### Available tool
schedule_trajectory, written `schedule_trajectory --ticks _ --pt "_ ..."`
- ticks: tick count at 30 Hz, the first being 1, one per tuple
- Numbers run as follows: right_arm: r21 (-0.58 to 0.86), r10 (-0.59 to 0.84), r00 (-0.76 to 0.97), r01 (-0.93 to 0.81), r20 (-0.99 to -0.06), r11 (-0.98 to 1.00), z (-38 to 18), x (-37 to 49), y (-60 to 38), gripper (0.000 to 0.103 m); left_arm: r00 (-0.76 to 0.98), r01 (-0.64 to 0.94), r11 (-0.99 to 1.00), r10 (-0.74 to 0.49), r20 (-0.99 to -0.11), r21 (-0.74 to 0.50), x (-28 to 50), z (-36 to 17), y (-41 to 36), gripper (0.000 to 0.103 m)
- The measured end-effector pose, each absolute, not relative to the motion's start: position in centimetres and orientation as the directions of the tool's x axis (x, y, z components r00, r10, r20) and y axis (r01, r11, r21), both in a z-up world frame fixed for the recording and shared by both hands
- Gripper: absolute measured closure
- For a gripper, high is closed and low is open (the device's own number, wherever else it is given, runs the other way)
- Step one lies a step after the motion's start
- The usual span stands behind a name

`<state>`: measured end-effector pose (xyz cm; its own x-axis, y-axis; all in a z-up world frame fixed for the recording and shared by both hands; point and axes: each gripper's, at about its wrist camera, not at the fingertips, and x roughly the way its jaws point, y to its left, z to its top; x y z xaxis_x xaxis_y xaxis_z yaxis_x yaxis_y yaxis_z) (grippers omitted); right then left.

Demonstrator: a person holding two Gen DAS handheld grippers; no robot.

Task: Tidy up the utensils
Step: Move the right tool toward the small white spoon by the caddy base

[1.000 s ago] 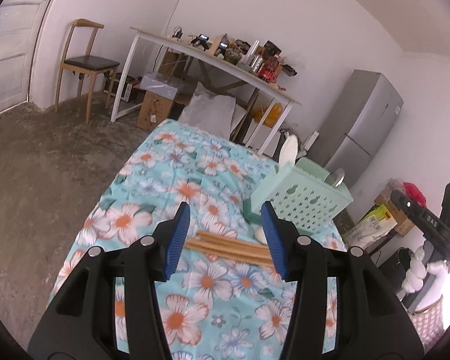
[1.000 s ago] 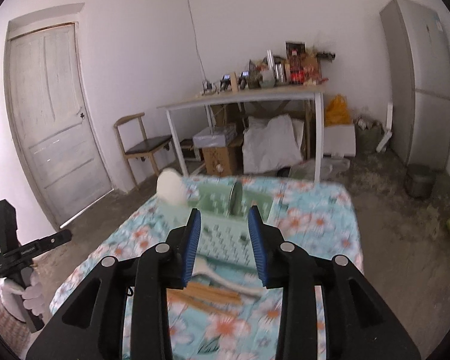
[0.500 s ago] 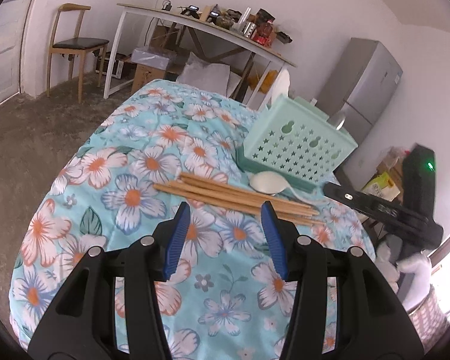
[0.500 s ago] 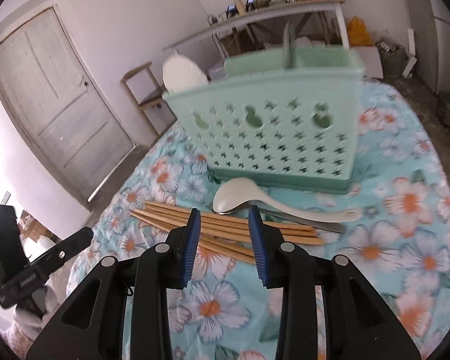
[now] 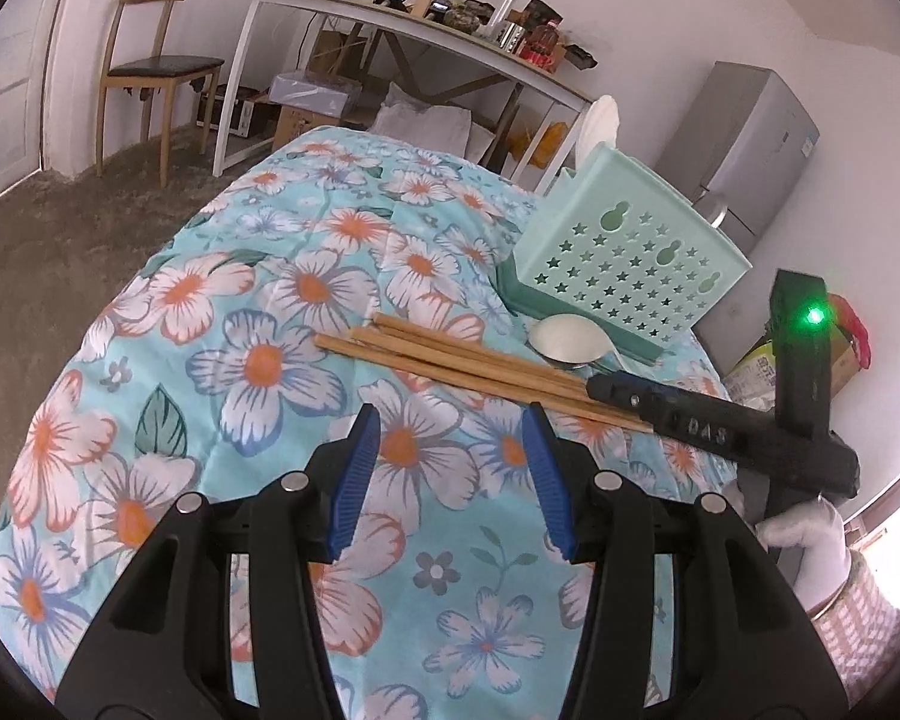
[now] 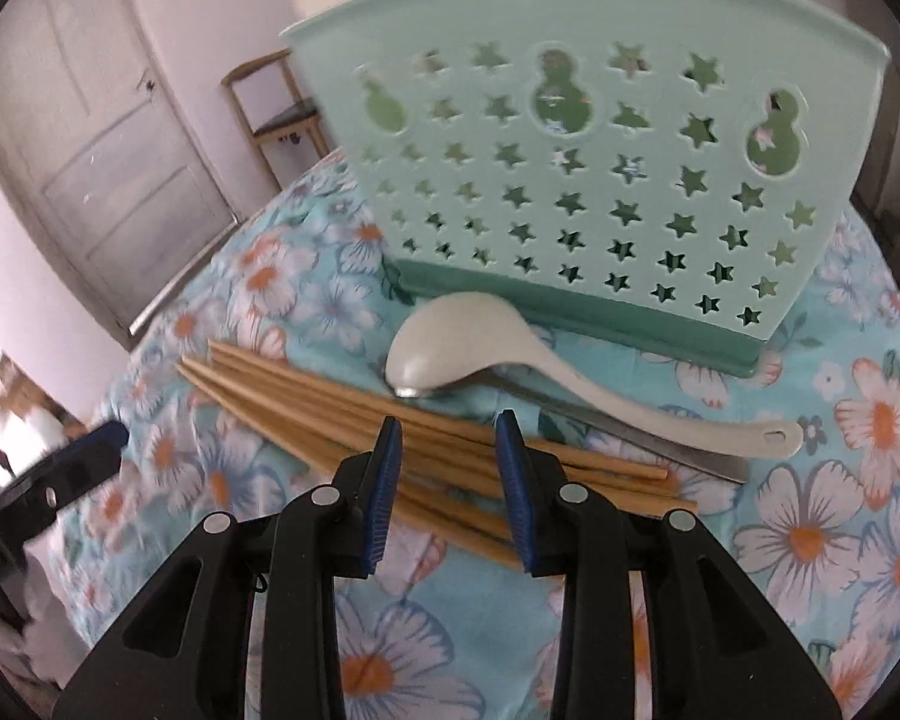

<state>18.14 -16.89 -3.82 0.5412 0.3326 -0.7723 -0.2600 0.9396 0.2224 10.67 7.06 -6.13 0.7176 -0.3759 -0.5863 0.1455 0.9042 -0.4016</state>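
The wooden chopsticks [image 6: 354, 414] lie in a loose bundle on the floral tablecloth [image 5: 258, 324] just in front of the mint-green utensil caddy [image 6: 576, 180], with a white plastic spoon [image 6: 510, 360] and a metal utensil [image 6: 642, 438] under its handle between the bundle and the caddy's base; one white utensil [image 5: 600, 126] already stands in the caddy. What has changed in the last second is the approach: the right tongs [image 6: 447, 438] have dropped from a high look across the room to hang close over the middle of the chopstick bundle, pitched steeply down, jaws parted and empty with several sticks showing in the gap (no pad presses on wood yet). The left tongs [image 5: 450, 426] have also sunk and tipped toward the table, stopping short of the bundle on the side away from the caddy, jaws spread wide and holding nothing. So nothing loose has been sorted yet, and the chopsticks look like the first pick, probably by the right tongs.
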Motion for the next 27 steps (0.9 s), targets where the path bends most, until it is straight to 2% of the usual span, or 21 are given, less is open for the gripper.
schedule_trajectory --ticks 10,21,24,27 --pt "0.2 0.34 0.507 -0.311 -0.792 0.929 -3.8 15.3 -16.1 0.071 0.721 0.154 0.899 -0.386 -0.576 -0.41 10.7 -6.0 6.8 0.056" --pt "0.245 0.383 0.434 -0.341 -0.816 0.907 -3.3 12.6 -16.3 0.071 0.731 0.149 0.899 -0.381 -0.566 -0.412 10.3 -5.8 7.3 0.056" --pt "0.288 0.431 0.433 -0.358 -0.791 0.888 -2.1 12.5 -16.8 0.071 0.733 0.154 0.899 -0.382 -0.563 -0.41 10.3 -5.7 7.3 0.056" --pt "0.237 0.401 0.514 -0.356 -0.758 0.904 0.1 12.8 -17.6 0.071 0.732 0.151 0.898 -0.382 -0.564 -0.413 10.3 -5.8 7.4 0.056"
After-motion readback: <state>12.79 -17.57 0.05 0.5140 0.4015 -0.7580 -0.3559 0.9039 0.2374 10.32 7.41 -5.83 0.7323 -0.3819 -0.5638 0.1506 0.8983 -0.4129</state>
